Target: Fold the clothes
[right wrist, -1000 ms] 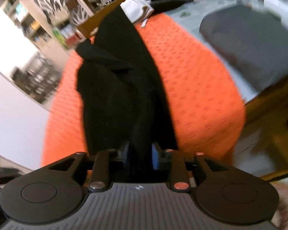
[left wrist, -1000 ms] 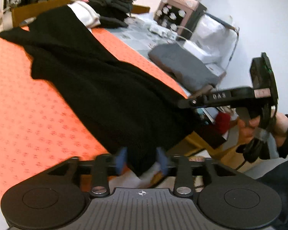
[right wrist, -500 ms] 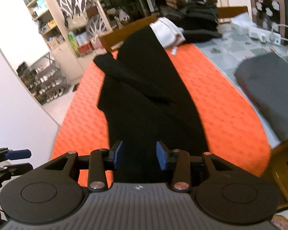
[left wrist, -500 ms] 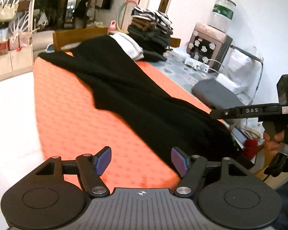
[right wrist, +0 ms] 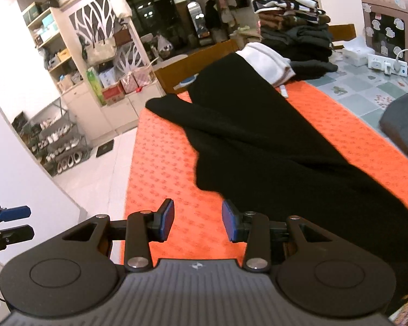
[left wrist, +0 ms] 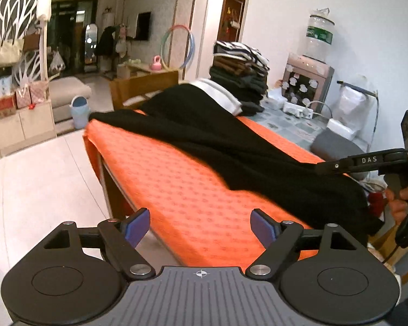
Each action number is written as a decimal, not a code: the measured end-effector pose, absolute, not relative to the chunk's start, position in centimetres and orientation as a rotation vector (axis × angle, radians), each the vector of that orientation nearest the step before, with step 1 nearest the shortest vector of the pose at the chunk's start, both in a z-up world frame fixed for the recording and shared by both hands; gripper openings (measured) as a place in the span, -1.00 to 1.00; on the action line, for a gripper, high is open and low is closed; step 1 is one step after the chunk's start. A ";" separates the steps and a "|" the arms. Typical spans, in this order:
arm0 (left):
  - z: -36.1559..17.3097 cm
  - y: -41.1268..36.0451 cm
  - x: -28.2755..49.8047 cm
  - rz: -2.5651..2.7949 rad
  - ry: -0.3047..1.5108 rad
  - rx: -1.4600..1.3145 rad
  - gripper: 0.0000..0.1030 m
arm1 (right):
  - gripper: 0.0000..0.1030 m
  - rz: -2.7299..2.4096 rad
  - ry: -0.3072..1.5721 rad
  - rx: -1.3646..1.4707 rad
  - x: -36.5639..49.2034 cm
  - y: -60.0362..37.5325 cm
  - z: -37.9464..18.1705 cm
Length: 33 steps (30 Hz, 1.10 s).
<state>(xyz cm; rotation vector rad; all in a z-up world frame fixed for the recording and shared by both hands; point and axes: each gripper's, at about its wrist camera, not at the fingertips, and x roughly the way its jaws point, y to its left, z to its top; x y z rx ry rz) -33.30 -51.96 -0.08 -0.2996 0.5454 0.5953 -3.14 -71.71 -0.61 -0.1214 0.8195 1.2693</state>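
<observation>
Black garment (right wrist: 258,146) lies lengthwise on orange cloth (right wrist: 160,179), long axis running away from me. Both jaws spread, empty. Right gripper (right wrist: 198,224) at its near hem; left gripper (left wrist: 201,228) further off, beside it.

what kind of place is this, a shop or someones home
Most likely a home's living and dining area: a shoe rack by the wall, a water dispenser, and a stack of folded clothes on the orange-covered table.
</observation>
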 end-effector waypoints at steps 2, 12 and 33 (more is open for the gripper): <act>0.0 -50.3 -34.0 0.595 0.539 -0.289 0.64 | -0.14 1.256 0.805 -0.119 -4.5 -70.3 -0.5; -0.5 -40.7 -35.1 0.564 0.509 -0.240 0.76 | -0.06 1.206 0.786 -0.126 -7.1 -64.0 -0.7; -5.2 -15.3 -20.3 0.342 0.631 -0.061 0.77 | -0.03 1.049 0.865 0.045 -1.0 -45.5 -6.1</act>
